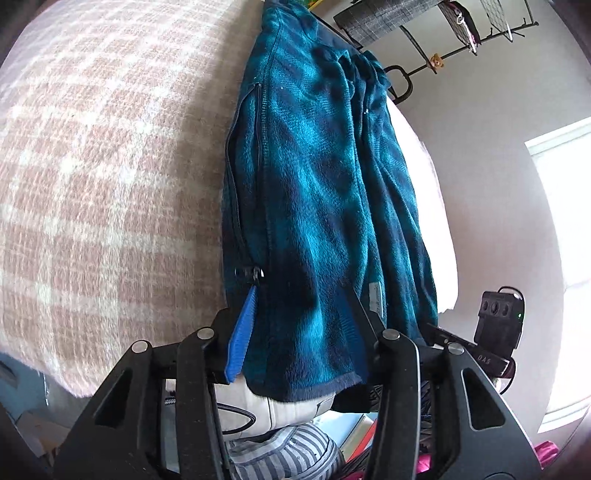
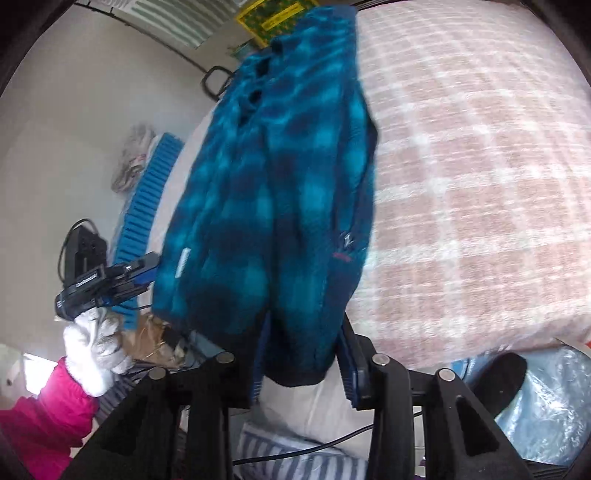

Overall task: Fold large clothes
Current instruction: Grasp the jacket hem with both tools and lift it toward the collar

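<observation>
A teal and navy plaid fleece jacket (image 1: pixel 314 192) hangs folded lengthwise above the bed, and it also fills the right wrist view (image 2: pixel 280 206). My left gripper (image 1: pixel 299 332) is shut on the jacket's hem edge, beside the zipper pull (image 1: pixel 249 275). My right gripper (image 2: pixel 303 354) is shut on the other end of the hem. The right gripper's body shows at the right of the left wrist view (image 1: pixel 495 332). The left gripper, held by a white-gloved hand (image 2: pixel 96 343), shows at the left of the right wrist view.
A pink and white checked blanket (image 1: pixel 103 184) covers the bed (image 2: pixel 480 184). A metal rack (image 1: pixel 424 33) stands by the wall. A bright window (image 1: pixel 569 240) is at the right. Striped cloth (image 1: pixel 288 454), a blue ribbed mat (image 2: pixel 147 206) and clutter lie below.
</observation>
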The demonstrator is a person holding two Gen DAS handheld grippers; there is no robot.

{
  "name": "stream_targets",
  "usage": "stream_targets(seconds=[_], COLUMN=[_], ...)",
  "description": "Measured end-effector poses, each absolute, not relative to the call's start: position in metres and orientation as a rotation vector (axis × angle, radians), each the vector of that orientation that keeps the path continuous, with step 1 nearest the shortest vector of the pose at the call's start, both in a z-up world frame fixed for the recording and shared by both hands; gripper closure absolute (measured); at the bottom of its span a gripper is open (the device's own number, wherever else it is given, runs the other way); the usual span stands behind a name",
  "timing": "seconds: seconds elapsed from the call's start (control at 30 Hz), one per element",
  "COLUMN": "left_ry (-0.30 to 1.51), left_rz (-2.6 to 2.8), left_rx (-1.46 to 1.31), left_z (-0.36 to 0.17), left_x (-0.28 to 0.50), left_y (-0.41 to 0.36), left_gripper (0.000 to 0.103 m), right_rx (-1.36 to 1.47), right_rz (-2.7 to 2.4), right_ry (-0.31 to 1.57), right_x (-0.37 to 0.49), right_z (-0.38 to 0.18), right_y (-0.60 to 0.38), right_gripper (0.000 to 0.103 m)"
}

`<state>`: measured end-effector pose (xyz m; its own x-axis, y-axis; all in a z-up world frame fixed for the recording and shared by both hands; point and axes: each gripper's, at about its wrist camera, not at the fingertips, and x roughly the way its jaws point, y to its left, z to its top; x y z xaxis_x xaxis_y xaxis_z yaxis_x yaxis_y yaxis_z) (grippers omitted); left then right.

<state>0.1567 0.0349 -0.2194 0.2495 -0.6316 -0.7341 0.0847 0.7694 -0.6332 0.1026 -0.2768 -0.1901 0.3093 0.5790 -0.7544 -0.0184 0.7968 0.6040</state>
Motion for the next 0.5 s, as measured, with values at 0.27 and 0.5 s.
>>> stream_targets(seconds=[0.27, 0.5], left_ry=[1.277, 1.278], left_rz=[-0.466, -0.505], left_rx=[-0.598, -0.605], left_z=[-0.234, -0.24], left_x=[0.133, 0.12], left_y=[0.052, 0.043], left_gripper=[0.053, 0.074], right_rx=[0.582, 0.578], right_rz=[0.446, 0.5], right_ry=[1.213, 1.25], right_x=[0.103, 0.109], right_z=[-0.201, -0.204], right_y=[-0.281, -0.27], right_gripper=[0.045, 0.065])
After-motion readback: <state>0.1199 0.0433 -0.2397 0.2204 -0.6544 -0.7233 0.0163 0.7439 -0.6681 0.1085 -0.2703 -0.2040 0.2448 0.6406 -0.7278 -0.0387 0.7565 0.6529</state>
